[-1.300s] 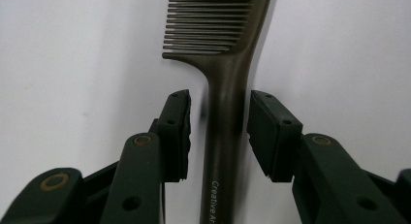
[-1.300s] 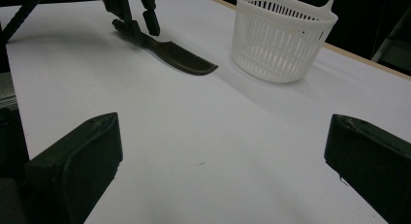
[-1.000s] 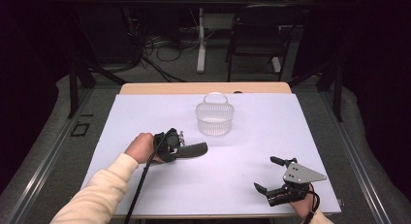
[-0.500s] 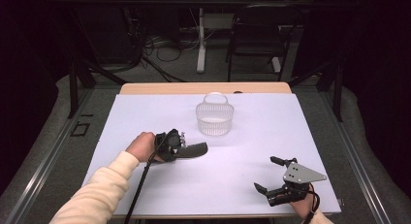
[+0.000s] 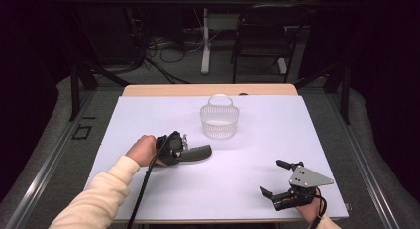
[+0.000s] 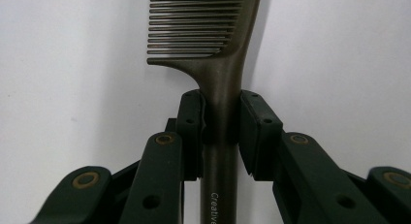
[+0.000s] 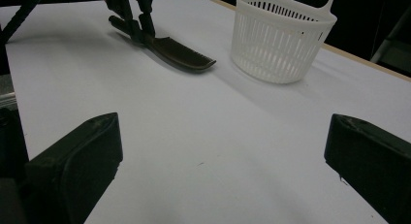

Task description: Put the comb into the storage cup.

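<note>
A dark comb [image 5: 199, 152] lies flat on the white table, teeth end toward the basket. My left gripper [image 5: 184, 150] is shut on its handle. In the left gripper view both pads press the comb [image 6: 213, 40] handle from either side, where my left gripper [image 6: 222, 132] holds it. A white slotted basket [image 5: 219, 121] with a loop handle stands upright just beyond the comb. My right gripper [image 5: 272, 177] rests near the front right corner, open and holding nothing. The right gripper view looks between its wide jaws at the comb [image 7: 179, 52], the left gripper [image 7: 137, 27] and the basket [image 7: 281, 35].
The white table sheet [image 5: 148, 115] spreads bare between the two grippers and around the basket. A wooden strip [image 5: 208, 90] edges the far side. The left gripper's cable [image 5: 141, 189] trails back along the sleeve. Dark floor and chair legs lie beyond the table.
</note>
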{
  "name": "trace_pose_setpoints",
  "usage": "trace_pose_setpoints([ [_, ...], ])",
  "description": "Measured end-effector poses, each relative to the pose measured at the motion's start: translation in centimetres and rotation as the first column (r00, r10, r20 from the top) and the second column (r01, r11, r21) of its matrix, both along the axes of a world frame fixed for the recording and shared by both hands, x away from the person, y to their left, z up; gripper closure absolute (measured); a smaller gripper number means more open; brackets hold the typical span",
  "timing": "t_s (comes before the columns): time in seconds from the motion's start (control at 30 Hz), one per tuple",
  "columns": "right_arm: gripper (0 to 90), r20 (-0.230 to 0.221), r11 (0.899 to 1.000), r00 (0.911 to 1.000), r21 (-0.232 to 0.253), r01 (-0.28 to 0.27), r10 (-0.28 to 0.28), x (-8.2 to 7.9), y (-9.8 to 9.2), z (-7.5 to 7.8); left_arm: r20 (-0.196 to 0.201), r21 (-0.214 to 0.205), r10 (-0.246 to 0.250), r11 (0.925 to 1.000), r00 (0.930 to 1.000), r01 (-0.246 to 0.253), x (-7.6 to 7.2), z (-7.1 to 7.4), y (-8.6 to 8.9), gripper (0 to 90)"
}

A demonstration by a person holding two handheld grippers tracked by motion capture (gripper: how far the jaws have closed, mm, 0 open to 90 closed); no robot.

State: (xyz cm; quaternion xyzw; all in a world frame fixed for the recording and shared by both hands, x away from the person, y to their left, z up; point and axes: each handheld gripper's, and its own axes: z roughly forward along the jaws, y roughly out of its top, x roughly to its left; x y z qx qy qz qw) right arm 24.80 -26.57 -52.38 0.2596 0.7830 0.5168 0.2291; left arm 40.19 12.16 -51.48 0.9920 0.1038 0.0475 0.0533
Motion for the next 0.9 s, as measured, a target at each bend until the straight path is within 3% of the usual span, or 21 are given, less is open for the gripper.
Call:
trace_pose_setpoints([
  [0.23, 0.0, 0.0, 1.0, 1.0, -0.005, 0.0, 0.0, 0.1, 0.0, 0.0, -0.012, -0.048, 0.017, 0.9987, 0.9998, -0.018, -0.3, 0.4, 0.3, 72.1],
  [0.4, 0.0, -0.001, 1.0, 1.0, -0.006, 0.001, -0.001, 0.1, 0.0, 0.0, 0.004, -0.072, 0.031, 0.9969, 0.9995, -0.03, -0.7, 0.8, 0.5, 72.1],
  [0.9, 0.0, -0.001, 1.0, 1.0, -0.006, 0.002, -0.002, 0.1, 0.0, 0.0, 0.024, -0.178, 0.088, 0.9805, 0.9959, -0.082, -1.6, 1.6, 1.5, 72.1],
])
